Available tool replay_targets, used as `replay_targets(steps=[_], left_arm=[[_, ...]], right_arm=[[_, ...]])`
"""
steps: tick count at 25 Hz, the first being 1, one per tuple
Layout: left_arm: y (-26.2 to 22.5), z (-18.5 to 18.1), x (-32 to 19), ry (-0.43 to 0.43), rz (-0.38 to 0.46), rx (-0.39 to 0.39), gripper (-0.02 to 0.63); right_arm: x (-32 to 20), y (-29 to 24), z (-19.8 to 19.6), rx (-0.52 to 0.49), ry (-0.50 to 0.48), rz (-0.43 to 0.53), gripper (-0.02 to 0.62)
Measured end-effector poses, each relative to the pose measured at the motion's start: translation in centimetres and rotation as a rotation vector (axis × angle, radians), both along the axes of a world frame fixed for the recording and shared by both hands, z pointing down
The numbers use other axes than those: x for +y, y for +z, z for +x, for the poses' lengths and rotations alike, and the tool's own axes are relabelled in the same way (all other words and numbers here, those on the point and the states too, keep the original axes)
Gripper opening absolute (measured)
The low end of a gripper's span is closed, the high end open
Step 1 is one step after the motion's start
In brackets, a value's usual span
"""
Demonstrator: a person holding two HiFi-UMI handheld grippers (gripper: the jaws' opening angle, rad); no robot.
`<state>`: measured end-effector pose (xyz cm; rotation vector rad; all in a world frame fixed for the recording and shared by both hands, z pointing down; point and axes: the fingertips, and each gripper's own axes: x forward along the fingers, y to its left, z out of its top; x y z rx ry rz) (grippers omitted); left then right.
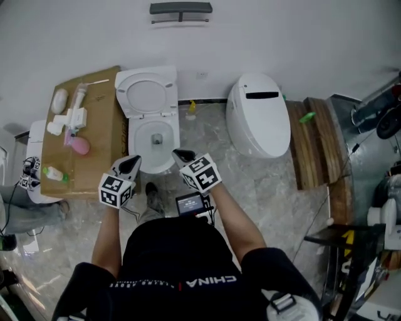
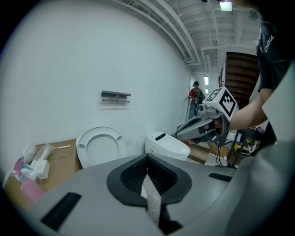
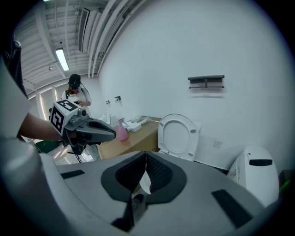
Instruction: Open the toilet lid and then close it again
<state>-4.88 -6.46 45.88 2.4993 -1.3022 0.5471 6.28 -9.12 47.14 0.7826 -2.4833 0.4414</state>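
The toilet lid stands raised, upper left of centre. Below it the left gripper and right gripper flank the bowl, about equally near, fingers pressed together, empty.

The toilet stands against the wall, its lid upright behind the bowl; a cardboard box sits just left of it, a spray bottle on top; a second toilet stands right, wooden planks beyond it; a wall shelf hangs above; left gripper and right gripper sit before the bowl.
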Motion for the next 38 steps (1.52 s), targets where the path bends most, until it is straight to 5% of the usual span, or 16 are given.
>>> replay_targets(steps=[9,21,38], left_arm=[[-0.5,-4.2,-9.3,0.099,-0.003,0.02,0.01],[1.0,-8.8,-15.6,0.206,-0.048,0.007,0.01],[0.9,-6.0,-18.1,0.109,-0.062,0.015,0.01]], right_arm=[[-8.2,-1.0,-4.4,0.034,0.083,0.003,0.015],[-13.6,0.9,-9.2,0.064,0.186,-0.042,0.015],[-17.6,1.3,-9.8,0.051,0.021,-0.066,0.015]])
